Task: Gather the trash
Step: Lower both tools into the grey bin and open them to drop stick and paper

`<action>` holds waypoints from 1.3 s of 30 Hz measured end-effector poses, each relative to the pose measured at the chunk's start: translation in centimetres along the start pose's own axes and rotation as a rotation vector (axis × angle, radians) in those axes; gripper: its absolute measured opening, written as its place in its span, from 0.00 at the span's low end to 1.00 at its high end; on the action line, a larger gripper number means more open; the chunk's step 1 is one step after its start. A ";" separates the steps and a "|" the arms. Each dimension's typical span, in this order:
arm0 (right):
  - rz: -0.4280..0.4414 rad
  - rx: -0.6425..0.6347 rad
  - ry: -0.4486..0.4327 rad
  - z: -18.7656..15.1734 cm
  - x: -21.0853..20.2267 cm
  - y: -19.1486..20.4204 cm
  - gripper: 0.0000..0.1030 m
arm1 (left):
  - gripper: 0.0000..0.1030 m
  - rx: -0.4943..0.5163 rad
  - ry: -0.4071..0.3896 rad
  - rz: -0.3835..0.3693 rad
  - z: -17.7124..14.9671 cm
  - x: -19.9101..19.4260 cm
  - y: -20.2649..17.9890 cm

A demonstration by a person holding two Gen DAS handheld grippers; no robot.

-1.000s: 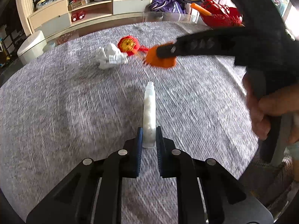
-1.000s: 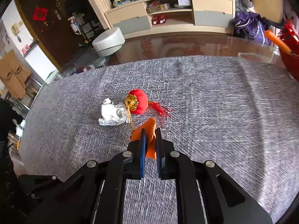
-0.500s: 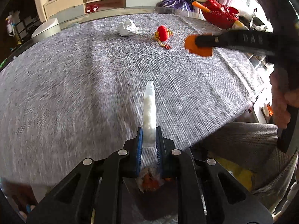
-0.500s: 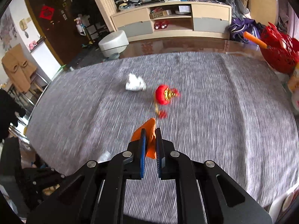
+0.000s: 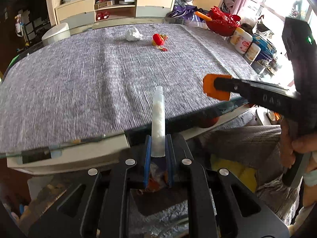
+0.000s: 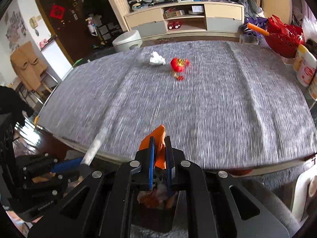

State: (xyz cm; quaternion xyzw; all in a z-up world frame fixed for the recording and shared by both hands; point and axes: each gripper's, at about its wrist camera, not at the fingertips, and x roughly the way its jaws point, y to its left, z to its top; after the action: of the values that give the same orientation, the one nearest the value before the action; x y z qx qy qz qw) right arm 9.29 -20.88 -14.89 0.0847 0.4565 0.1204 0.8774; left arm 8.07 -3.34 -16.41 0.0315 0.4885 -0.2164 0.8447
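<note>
Left gripper [image 5: 158, 154]: its two blue-padded fingers are clamped on the base of a clear plastic tube [image 5: 158, 119], which sticks straight out ahead, open end forward, with something white inside.
Right gripper [image 6: 160, 154]: fingers pressed onto a folded orange scrap [image 6: 157, 144], most of it poking out past the tips.
Position: both grippers sit at or past the near edge of the table [image 5: 69, 144], above a dark bin [image 6: 154, 216] on the floor below.
Bin contents: orange and pale bits show between the fingers in both wrist views (blurred, so I cannot say what they are).
Done so far: two pieces of trash are off the grey tablecloth [image 6: 198, 109] and in hand, neither yet released, as far as the views show.
Left to do: drop both pieces, then go for the crumpled white paper [image 5: 134, 35] at the far side of the cloth.
Doubtful item: the red ornament [image 5: 158, 39] with gold trim lies just beside the paper; it is probably a decoration, not trash.
Look of the trash: the tube is slim, stiff and translucent; the orange scrap is thin and creased; the paper ball is loosely wadded and light.
</note>
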 end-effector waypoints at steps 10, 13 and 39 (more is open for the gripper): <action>0.035 0.023 0.115 -7.0 2.5 1.4 0.11 | 0.12 -0.058 0.061 -0.030 -4.9 2.2 -1.0; 0.040 0.016 0.148 -8.4 3.5 1.7 0.11 | 0.12 -0.088 0.090 -0.034 -6.6 3.7 -0.7; 0.023 0.064 0.290 -11.4 8.2 1.1 0.29 | 0.17 -0.123 0.199 0.028 -9.9 7.5 0.7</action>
State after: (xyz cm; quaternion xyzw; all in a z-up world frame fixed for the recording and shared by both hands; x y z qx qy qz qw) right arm 4.34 -17.03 -27.46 0.0998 0.5812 0.1266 0.7976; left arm 3.56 -2.55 -27.92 0.0076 0.5817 -0.1700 0.7954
